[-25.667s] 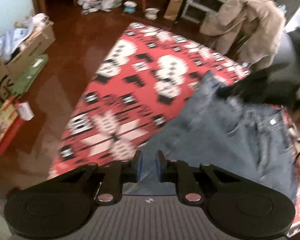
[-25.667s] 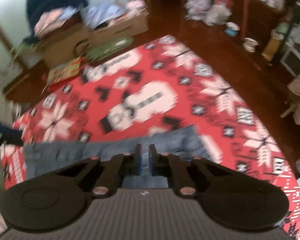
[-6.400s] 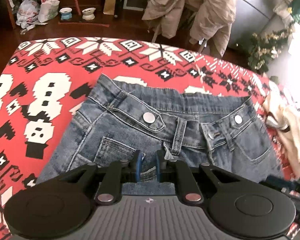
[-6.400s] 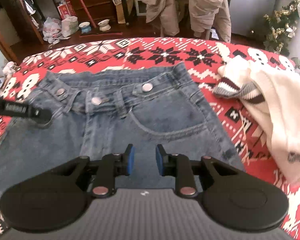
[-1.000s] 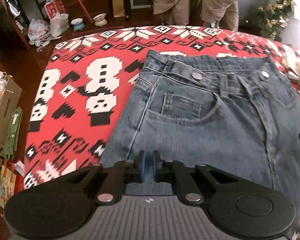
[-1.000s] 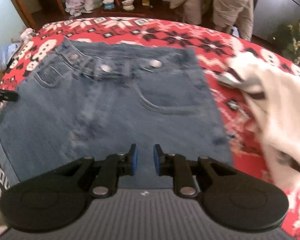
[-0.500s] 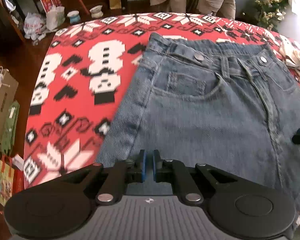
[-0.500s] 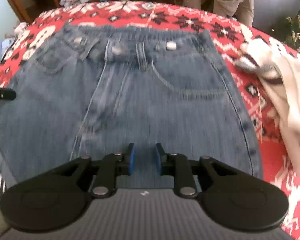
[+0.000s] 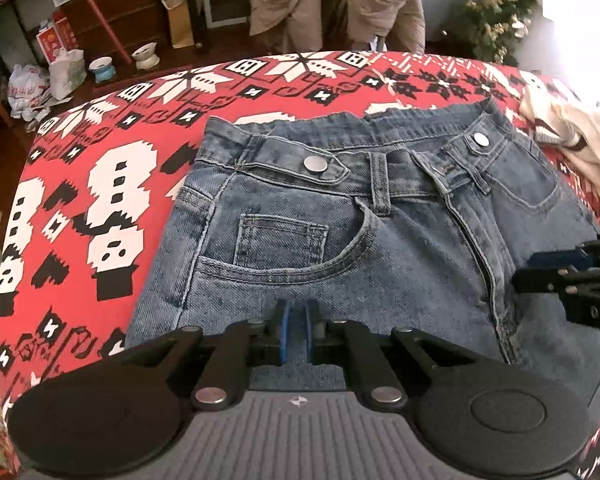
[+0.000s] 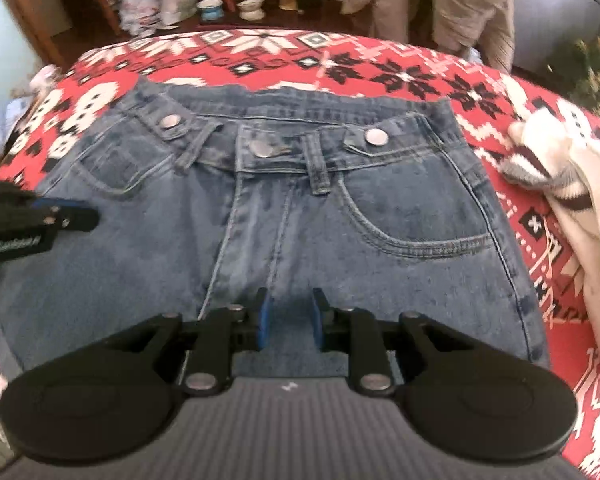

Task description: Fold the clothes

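Blue jeans (image 9: 380, 248) lie flat, front side up, on a red patterned blanket (image 9: 100, 168), waistband away from me; they also show in the right wrist view (image 10: 300, 216). My left gripper (image 9: 295, 320) hovers over the jeans' left thigh with its blue pads a narrow gap apart and nothing between them. My right gripper (image 10: 288, 320) hovers over the crotch area, its pads wider apart and empty. Each gripper's tip shows in the other's view: the right gripper (image 9: 548, 268), the left gripper (image 10: 64, 216).
A cream sweater with dark stripes (image 10: 572, 208) lies on the blanket to the right of the jeans. Beige coats (image 9: 340, 0) hang behind the bed. Bowls, bags and shelves (image 9: 80, 60) clutter the floor at the far left.
Both grippers have moved forward over the jeans toward the waistband. The right gripper's pads have opened wider.
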Tool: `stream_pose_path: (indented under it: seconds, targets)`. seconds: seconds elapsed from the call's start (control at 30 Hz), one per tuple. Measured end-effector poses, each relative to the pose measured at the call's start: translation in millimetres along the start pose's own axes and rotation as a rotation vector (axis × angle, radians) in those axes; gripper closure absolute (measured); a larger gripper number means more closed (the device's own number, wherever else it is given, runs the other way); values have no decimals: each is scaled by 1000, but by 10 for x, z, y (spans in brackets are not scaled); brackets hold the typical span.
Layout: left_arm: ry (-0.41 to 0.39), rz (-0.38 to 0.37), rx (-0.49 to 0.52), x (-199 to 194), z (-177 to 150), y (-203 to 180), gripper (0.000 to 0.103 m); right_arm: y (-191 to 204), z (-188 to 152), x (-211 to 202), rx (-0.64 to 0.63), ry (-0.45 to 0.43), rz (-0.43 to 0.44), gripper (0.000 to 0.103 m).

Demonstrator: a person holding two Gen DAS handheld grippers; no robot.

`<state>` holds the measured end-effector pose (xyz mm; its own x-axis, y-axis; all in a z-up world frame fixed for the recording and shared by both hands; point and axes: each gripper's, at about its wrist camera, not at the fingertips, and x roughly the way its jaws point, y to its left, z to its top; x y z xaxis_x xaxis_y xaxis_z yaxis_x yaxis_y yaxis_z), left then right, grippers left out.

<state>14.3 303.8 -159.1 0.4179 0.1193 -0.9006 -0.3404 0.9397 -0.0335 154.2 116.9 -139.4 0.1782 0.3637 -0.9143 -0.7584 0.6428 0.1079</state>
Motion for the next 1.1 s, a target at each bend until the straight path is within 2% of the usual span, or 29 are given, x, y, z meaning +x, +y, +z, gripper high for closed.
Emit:
stream_pose_path:
  seconds: [0.17,0.3,0.37,0.47,0.6,0.73,1.1]
  targets:
    - [-10,-37,-69,-126,-70,24,95,54,85,4,17,-33,12,80]
    - [-46,-84,-99,-114,49,-85,96,95,93,-92,23,-75,42,81]
    - [-56,-125,-107,-53,165,-137,99,144,179,-70,17,-92,73,93]
    - [-31,-185,-115,121,329,-189,99,215,322,18,10,-98,99,94]
    - [-6,-175,-106,316,417,-219,99,246,470,211,-2,-71,96,94]
    - [-14,-178,-105,352,419,-216,99,213,527,373,-1,-54,96,93]
    - [-49,-182,-91,353,362,-214,100,242,422,369,-34,-108,96,91]
